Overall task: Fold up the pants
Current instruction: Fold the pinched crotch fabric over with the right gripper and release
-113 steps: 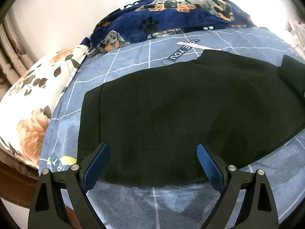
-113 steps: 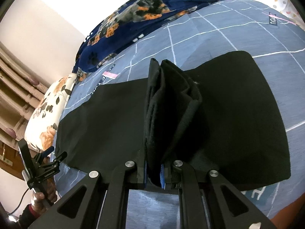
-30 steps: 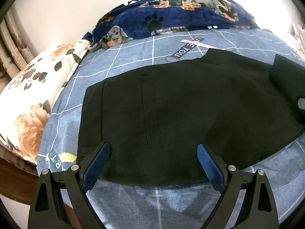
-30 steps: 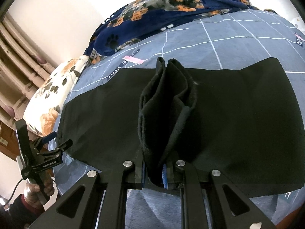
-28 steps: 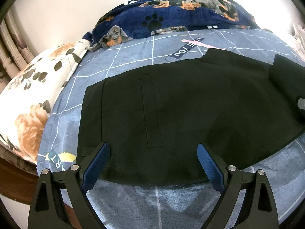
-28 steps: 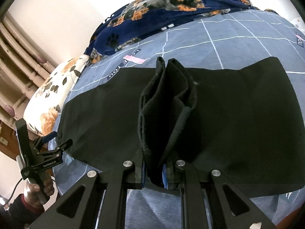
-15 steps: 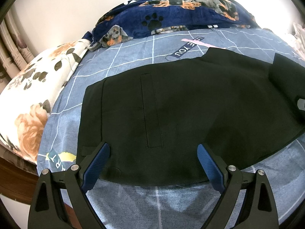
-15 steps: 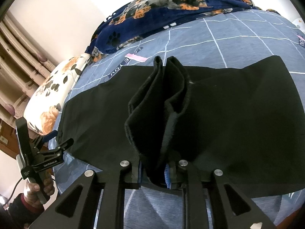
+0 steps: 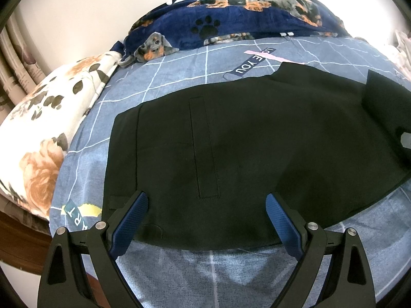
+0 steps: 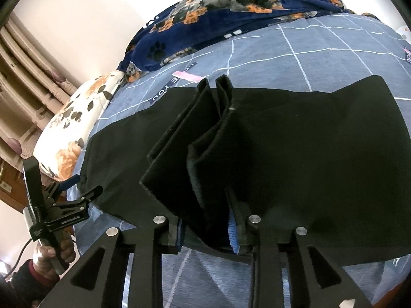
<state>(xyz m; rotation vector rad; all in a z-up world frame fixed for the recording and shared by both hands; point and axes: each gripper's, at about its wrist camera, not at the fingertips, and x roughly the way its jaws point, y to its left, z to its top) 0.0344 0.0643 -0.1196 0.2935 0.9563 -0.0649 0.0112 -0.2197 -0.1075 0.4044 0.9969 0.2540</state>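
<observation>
In the left wrist view the left gripper (image 9: 206,206) hung wide open above the black pants (image 9: 244,148) lying flat on the bed sheet (image 9: 179,64), and in the right wrist view the right gripper (image 10: 205,228) was opening, with a bunched fold of the pants between its jaws.

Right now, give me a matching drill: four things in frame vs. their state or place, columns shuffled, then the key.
Column 1:
1. left gripper
2. right gripper
3. black pants
4. paw-print blanket

Column 2:
A. bunched at the far end of the bed
B. jaws wide apart, nothing between them
C. spread flat on the grey-blue checked sheet
D. jaws opening, a folded bundle of black cloth between them

Pairs: 1-B, 2-D, 3-C, 4-A
</observation>
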